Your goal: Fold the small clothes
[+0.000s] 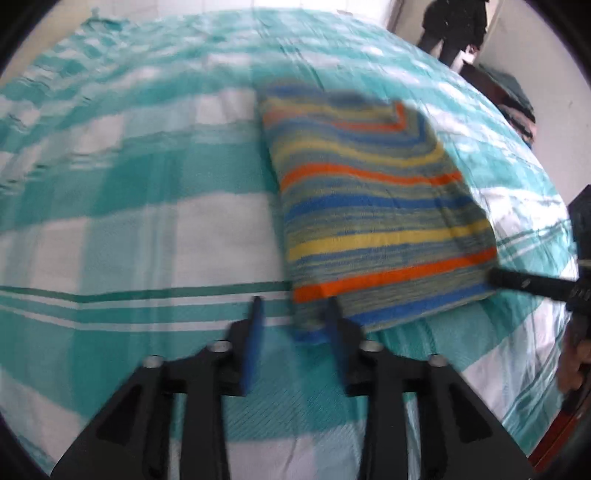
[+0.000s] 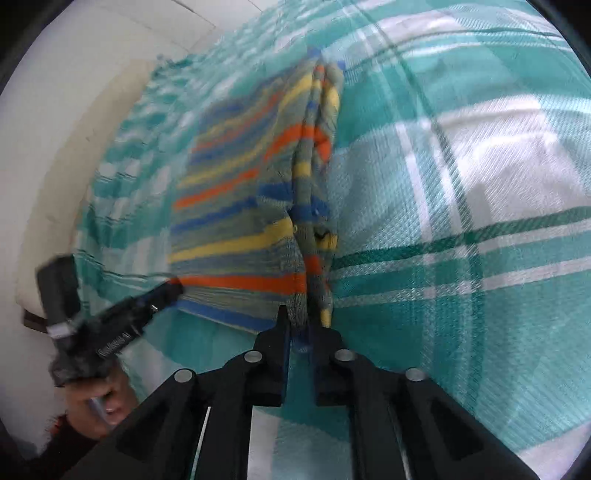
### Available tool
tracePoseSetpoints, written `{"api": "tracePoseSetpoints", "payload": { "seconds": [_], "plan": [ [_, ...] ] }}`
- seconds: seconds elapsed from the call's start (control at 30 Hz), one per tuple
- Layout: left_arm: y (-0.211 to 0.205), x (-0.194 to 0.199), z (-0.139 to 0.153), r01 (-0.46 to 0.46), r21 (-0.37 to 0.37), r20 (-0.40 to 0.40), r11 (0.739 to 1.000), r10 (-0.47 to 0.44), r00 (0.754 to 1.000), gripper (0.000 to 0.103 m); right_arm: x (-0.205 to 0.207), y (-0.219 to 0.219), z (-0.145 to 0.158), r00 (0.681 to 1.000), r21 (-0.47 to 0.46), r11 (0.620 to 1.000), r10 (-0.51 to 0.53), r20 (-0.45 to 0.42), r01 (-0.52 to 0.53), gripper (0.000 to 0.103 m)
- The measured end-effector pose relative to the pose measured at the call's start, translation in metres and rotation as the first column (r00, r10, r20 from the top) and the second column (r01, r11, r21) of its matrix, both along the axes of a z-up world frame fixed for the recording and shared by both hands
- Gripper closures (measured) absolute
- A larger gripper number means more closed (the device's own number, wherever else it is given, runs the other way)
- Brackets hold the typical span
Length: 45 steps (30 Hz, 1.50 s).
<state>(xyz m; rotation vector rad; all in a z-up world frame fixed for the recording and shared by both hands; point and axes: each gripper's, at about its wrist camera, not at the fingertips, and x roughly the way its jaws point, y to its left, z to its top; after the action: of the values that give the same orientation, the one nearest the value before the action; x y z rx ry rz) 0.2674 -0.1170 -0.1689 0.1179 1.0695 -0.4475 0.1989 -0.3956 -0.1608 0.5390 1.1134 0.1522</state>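
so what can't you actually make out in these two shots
- Left wrist view: whether the left hand-held gripper touches the striped garment; motion blur smears its near edge.
- Right wrist view: how many layers the right hand-held gripper pinches; the fingers cover the fold.
- Left wrist view: the person is cut off by the top edge.

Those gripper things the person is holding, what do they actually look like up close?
Each is matte black plastic. The left gripper has two thin fingers with blue pads, angular arms with cut-outs and round silver bolts. The right gripper matches it. White lettering, too blurred to read, marks one body. A reddish sleeve cuff shows.
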Motion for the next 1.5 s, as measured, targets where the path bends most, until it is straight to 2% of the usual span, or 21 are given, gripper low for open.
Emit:
{"api": "tracePoseSetpoints", "payload": {
  "seconds": [0.07, 0.13, 0.23, 0.3, 0.33, 0.4, 0.43, 0.47, 0.53, 0.57, 0.67, 0.73, 0.77, 0.87, 0.93, 1.03, 1.2, 1.27, 1.37, 1.43, 1.5],
  "plan": [
    [0.014, -0.006, 0.023, -0.033, -0.050, 0.077, 0.998, 0.037, 0.996, 0.042, -0.004, -0.005, 0.037, 0.995, -0.126, 0.992, 0.011, 0.103, 0.002, 0.068],
    [0.016, -0.001, 0.040, -0.054, -0.098, 0.132, 0.994, 0.067, 0.989, 0.042, 0.009, 0.002, 0.067, 0.982, -0.216, 0.976, 0.069, 0.176, -0.030, 0.068],
    [-0.009, 0.009, 0.043, -0.014, -0.143, 0.140, 0.990, 0.034, 0.990, 0.042, 0.052, 0.025, 0.090, 0.941, -0.180, 0.970, 0.209, 0.268, -0.164, 0.068],
    [-0.029, 0.012, 0.029, 0.019, -0.095, 0.138, 0.995, -0.006, 0.990, 0.032, 0.080, 0.037, 0.078, 0.914, -0.125, 0.962, 0.268, 0.304, -0.241, 0.068],
    [-0.039, 0.012, 0.013, 0.029, -0.033, 0.124, 0.999, -0.024, 0.992, 0.029, 0.097, 0.042, 0.057, 0.916, -0.132, 0.954, 0.295, 0.273, -0.268, 0.068],
    [-0.051, 0.013, -0.018, 0.043, 0.085, 0.070, 0.995, -0.049, 0.996, 0.029, 0.114, 0.045, 0.015, 0.947, -0.232, 0.938, 0.293, 0.136, -0.257, 0.070],
    [-0.052, 0.013, -0.030, 0.048, 0.119, 0.042, 0.992, -0.054, 0.998, 0.028, 0.119, 0.039, -0.011, 0.960, -0.259, 0.932, 0.275, 0.044, -0.255, 0.078],
    [-0.053, 0.014, -0.033, 0.047, 0.111, 0.036, 0.993, -0.051, 0.998, 0.027, 0.118, 0.030, -0.019, 0.964, -0.241, 0.939, 0.262, 0.042, -0.244, 0.093],
    [-0.043, 0.009, -0.028, 0.014, 0.070, 0.059, 0.997, -0.018, 0.998, 0.017, 0.117, 0.019, -0.002, 0.971, -0.227, 0.953, 0.223, 0.082, -0.200, 0.095],
    [-0.041, 0.010, -0.027, 0.003, 0.070, 0.062, 0.998, -0.007, 0.998, 0.014, 0.118, 0.019, 0.010, 0.970, -0.240, 0.953, 0.216, 0.110, -0.185, 0.088],
    [-0.038, 0.011, -0.030, -0.008, 0.068, 0.048, 0.998, 0.005, 0.999, 0.013, 0.136, 0.030, 0.049, 0.945, -0.291, 0.941, 0.240, 0.222, -0.171, 0.083],
    [-0.039, 0.010, -0.030, -0.007, 0.075, 0.050, 0.997, 0.003, 0.999, 0.013, 0.155, 0.033, 0.056, 0.939, -0.317, 0.935, 0.242, 0.246, -0.158, 0.066],
    [-0.040, 0.009, -0.031, -0.005, 0.082, 0.050, 0.997, 0.001, 0.999, 0.013, 0.161, 0.032, 0.056, 0.943, -0.333, 0.931, 0.234, 0.235, -0.148, 0.054],
    [-0.044, 0.014, -0.031, -0.002, 0.099, 0.044, 0.995, -0.002, 0.999, 0.013, 0.182, 0.019, 0.010, 0.986, -0.380, 0.917, 0.156, 0.062, -0.121, 0.053],
    [-0.045, 0.014, -0.030, -0.004, 0.108, 0.040, 0.994, 0.000, 0.999, 0.013, 0.175, 0.012, 0.001, 0.990, -0.400, 0.912, 0.128, 0.057, -0.095, 0.057],
    [-0.045, 0.014, -0.028, -0.003, 0.115, 0.045, 0.993, -0.002, 0.999, 0.014, 0.150, 0.018, 0.026, 0.988, -0.417, 0.907, 0.109, 0.113, -0.053, 0.058],
    [-0.040, 0.010, -0.020, -0.028, 0.092, 0.038, 0.995, 0.025, 0.999, 0.014, 0.079, 0.065, 0.067, 0.938, -0.385, 0.906, 0.272, 0.215, -0.174, 0.058],
    [-0.039, 0.009, -0.020, -0.036, 0.090, 0.026, 0.995, 0.034, 0.999, 0.014, 0.055, 0.082, 0.051, 0.930, -0.382, 0.894, 0.322, 0.180, -0.236, 0.058],
    [-0.038, 0.005, -0.021, -0.028, 0.118, 0.026, 0.993, 0.025, 0.999, 0.014, 0.034, 0.086, 0.001, 0.945, -0.408, 0.869, 0.323, 0.045, -0.278, 0.058],
    [-0.030, 0.000, -0.018, -0.020, 0.132, 0.034, 0.991, 0.016, 0.999, 0.014, 0.012, 0.079, -0.001, 0.945, -0.406, 0.880, 0.312, 0.101, -0.248, 0.058],
    [-0.012, -0.003, -0.009, -0.034, 0.100, 0.052, 0.994, 0.029, 0.998, 0.014, -0.001, 0.076, 0.008, 0.953, -0.396, 0.888, 0.290, 0.086, -0.234, 0.058]
  ]
}}
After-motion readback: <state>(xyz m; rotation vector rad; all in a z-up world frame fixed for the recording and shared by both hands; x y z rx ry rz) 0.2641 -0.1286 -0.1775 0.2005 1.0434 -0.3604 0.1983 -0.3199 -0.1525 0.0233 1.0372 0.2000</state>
